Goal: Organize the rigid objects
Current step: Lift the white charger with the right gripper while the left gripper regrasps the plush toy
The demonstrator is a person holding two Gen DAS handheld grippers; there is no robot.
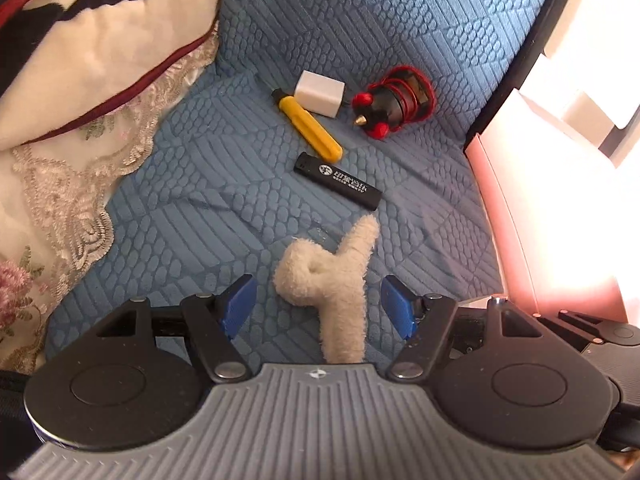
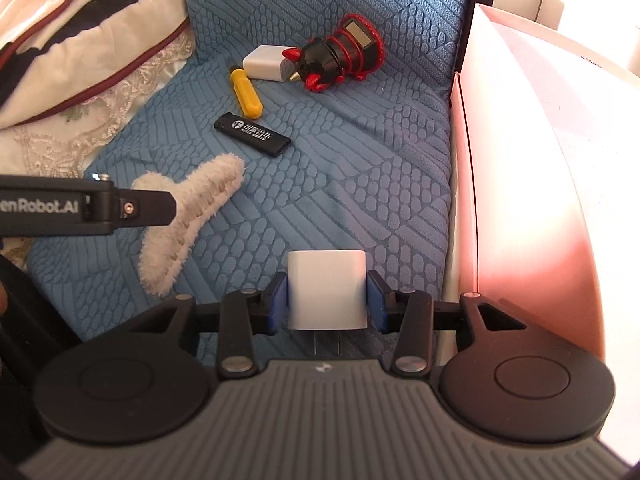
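Note:
A cream fluffy hair claw (image 1: 332,276) lies on the blue sofa cover (image 1: 180,208), between the blue pads of my left gripper (image 1: 320,300). That gripper is open, with a gap on each side of the claw. My right gripper (image 2: 327,300) is shut on a white plug adapter (image 2: 327,280), prongs pointing back toward the camera. Farther back lie a black lighter (image 1: 338,180), a yellow utility knife (image 1: 310,128), a second white adapter (image 1: 320,94) and a red and black gadget (image 1: 394,100). In the right wrist view one left-gripper finger (image 2: 148,208) covers part of the hair claw (image 2: 188,216).
A pink-white open box (image 2: 520,200) stands against the seat's right edge, close to my right gripper. A cream pillow with lace and dark red piping (image 1: 80,60) fills the left side. The sofa backrest (image 1: 360,12) rises behind the objects.

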